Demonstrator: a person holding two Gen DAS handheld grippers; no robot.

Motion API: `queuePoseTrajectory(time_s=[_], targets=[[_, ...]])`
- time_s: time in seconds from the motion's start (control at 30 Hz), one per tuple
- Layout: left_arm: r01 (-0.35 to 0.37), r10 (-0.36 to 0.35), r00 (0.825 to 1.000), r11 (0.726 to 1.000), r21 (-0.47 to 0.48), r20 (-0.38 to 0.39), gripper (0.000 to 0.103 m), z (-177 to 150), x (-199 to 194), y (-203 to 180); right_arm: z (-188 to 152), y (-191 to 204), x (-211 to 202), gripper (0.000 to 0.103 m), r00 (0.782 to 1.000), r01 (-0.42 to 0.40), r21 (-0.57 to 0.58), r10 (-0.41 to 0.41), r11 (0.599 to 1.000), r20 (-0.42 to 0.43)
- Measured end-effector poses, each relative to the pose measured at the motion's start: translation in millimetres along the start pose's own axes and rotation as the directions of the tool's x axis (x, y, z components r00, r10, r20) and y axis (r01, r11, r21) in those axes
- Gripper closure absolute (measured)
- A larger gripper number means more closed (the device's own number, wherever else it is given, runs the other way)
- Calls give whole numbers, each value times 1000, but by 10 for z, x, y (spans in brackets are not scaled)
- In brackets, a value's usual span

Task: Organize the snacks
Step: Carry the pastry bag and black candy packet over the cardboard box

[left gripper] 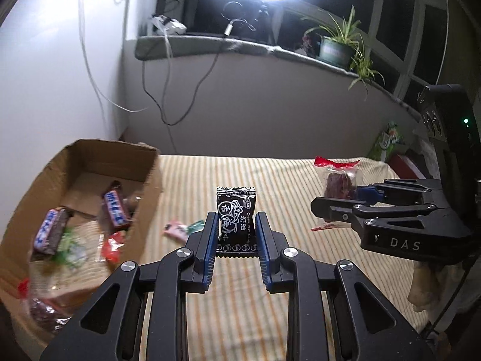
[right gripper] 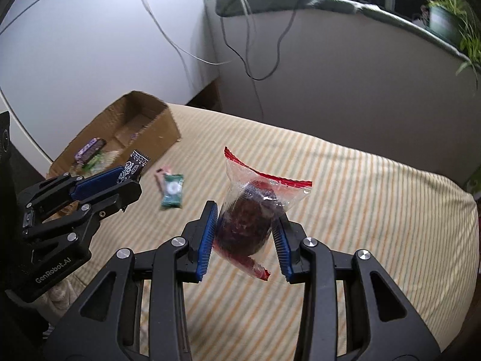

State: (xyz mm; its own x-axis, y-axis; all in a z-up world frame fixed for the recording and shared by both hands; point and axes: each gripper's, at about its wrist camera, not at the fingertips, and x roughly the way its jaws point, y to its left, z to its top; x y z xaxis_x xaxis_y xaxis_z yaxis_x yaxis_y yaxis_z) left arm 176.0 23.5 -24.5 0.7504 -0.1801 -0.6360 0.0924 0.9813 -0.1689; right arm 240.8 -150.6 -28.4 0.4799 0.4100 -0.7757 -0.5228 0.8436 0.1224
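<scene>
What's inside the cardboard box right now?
The cardboard box holds two chocolate bars in blue-lettered wrappers, a red packet and a blurred green one. The near wall and the pile hide anything underneath.

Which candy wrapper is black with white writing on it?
The black plum candy, pinched upright in the left gripper. The green candy and pink candy lie loose on the striped cloth.
</scene>
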Motion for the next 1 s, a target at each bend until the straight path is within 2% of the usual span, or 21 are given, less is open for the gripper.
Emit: queuePoseTrajectory(time_s=[0.53,1.0], targets=[[-88,93,993,994,-66,73,80,70,-426,622,359,865,167,65,998,-53,-109,56,993,23],[-138,149,985,983,-117,83,80,154,-474,1116,634,1383,515,65,995,-98,-179,100,979,4]])
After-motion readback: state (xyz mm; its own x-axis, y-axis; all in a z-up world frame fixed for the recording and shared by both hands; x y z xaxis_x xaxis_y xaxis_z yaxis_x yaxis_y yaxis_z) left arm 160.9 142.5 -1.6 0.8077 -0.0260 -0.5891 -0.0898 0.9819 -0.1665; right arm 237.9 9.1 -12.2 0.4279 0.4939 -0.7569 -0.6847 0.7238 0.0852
